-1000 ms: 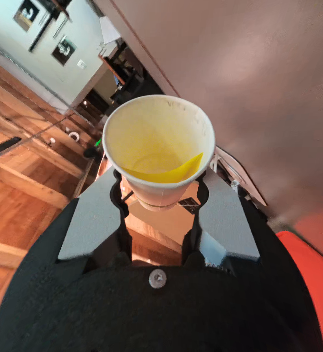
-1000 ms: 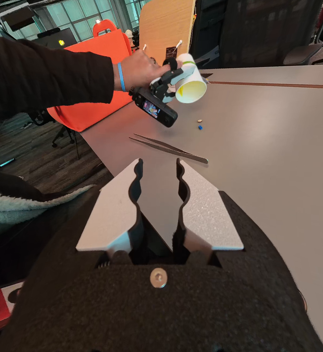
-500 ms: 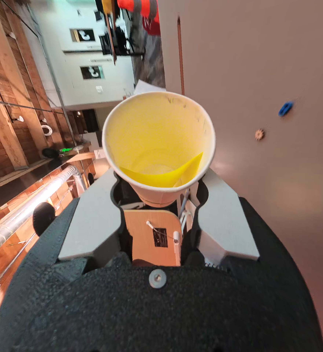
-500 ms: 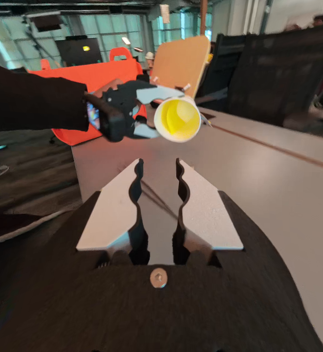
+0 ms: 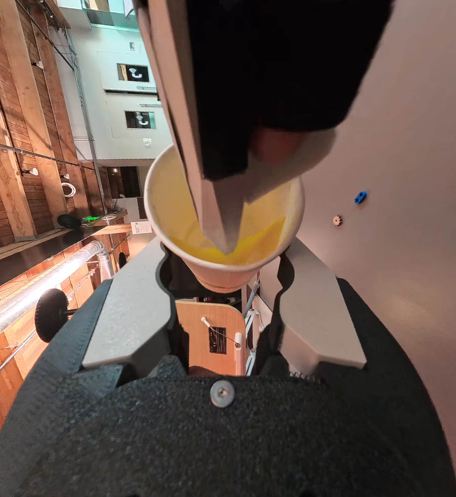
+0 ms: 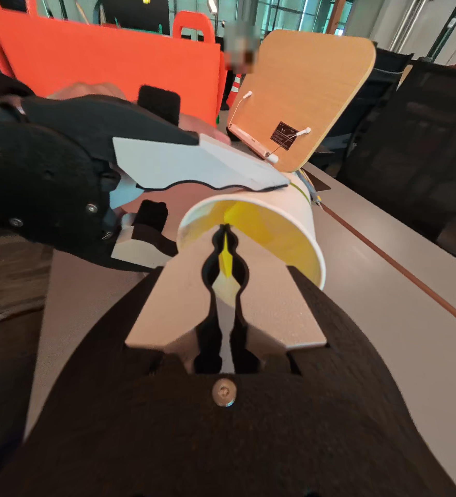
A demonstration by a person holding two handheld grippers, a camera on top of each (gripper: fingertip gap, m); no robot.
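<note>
My left gripper (image 5: pixel 225 258) is shut on a white paper cup (image 5: pixel 221 277), held on its side above the grey table. A yellow sheet of paper (image 5: pixel 261 239) lies inside the cup. My right gripper (image 6: pixel 224 226) reaches into the cup's mouth (image 6: pixel 296 204). Its jaws are closed, with a strip of the yellow paper (image 6: pixel 225 258) between them. In the left wrist view the right gripper's fingers (image 5: pixel 216 215) come down from above into the cup. In the right wrist view the left gripper's upper finger (image 6: pixel 194 166) lies along the cup's wall.
A small blue part (image 5: pixel 360 197) and a small tan gear (image 5: pixel 337 221) lie on the grey table (image 6: pixel 382 322). A wooden board stand (image 6: pixel 302 94) stands at the table's far end, with an orange panel (image 6: pixel 114 53) behind it and black chairs (image 6: pixel 409 134) to the right. My two grippers' fingertips are within a few centimetres of each other.
The left gripper turned the cup onto its side toward the right gripper. The right gripper moved forward into the cup and its jaws went from open to closed on the yellow paper.
</note>
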